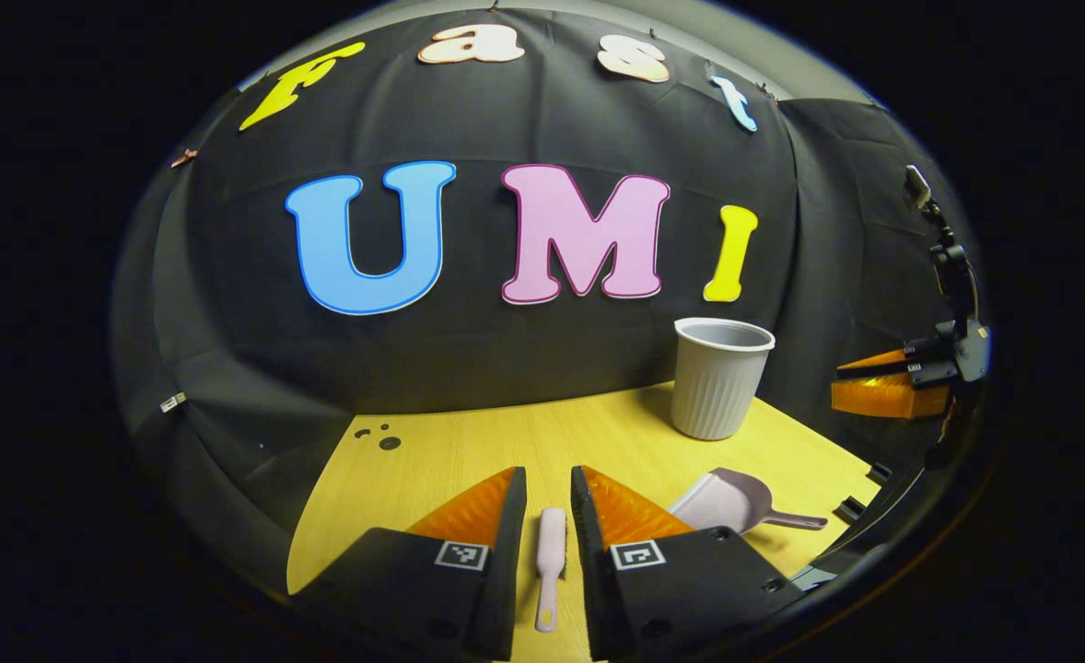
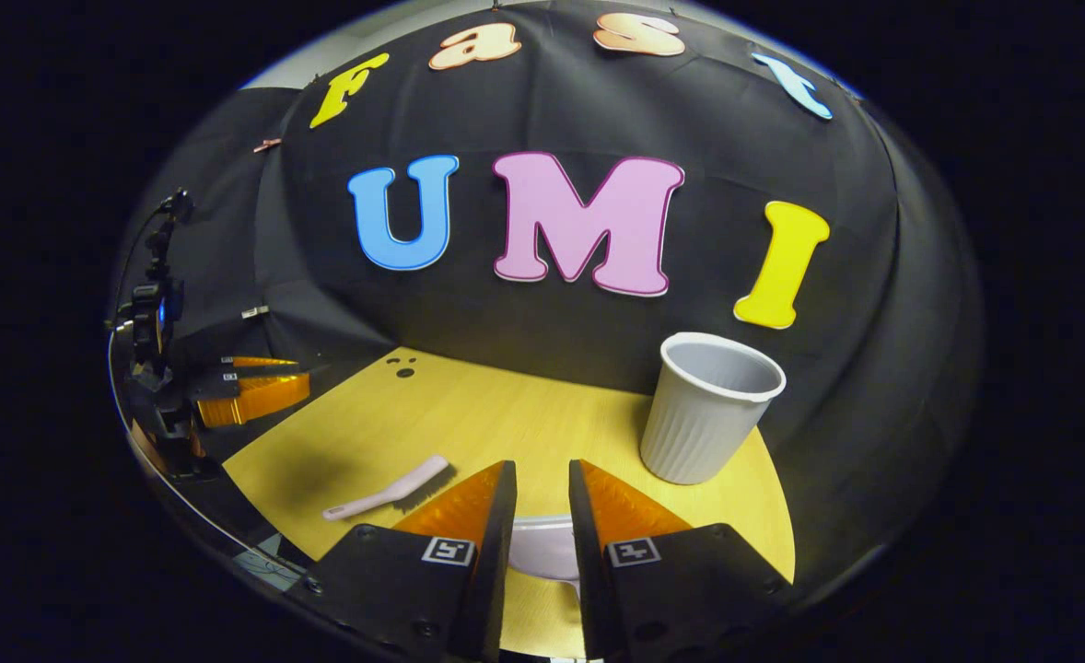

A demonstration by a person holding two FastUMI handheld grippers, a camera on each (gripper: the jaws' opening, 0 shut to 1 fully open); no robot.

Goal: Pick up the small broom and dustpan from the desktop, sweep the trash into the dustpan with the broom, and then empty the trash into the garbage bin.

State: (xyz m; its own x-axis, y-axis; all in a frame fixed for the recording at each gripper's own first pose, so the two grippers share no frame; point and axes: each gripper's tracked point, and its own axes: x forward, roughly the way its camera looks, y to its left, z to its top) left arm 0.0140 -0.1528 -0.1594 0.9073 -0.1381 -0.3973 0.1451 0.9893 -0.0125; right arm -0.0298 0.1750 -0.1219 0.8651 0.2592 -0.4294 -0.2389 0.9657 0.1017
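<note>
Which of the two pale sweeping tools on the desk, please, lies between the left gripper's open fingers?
The small broom, a straight brush lying lengthwise in the left gripper gap. The dustpan, a scoop with a handle, lies off to the side near the garbage bin.

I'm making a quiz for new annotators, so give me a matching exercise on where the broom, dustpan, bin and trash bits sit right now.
1. broom
2. dustpan
3. garbage bin
4. trash bits

a. upright, near the wall
b. far corner of the desktop
c. between the left gripper's open fingers
d. ahead of the right gripper

Pairs: 1-c, 2-d, 3-a, 4-b
</note>
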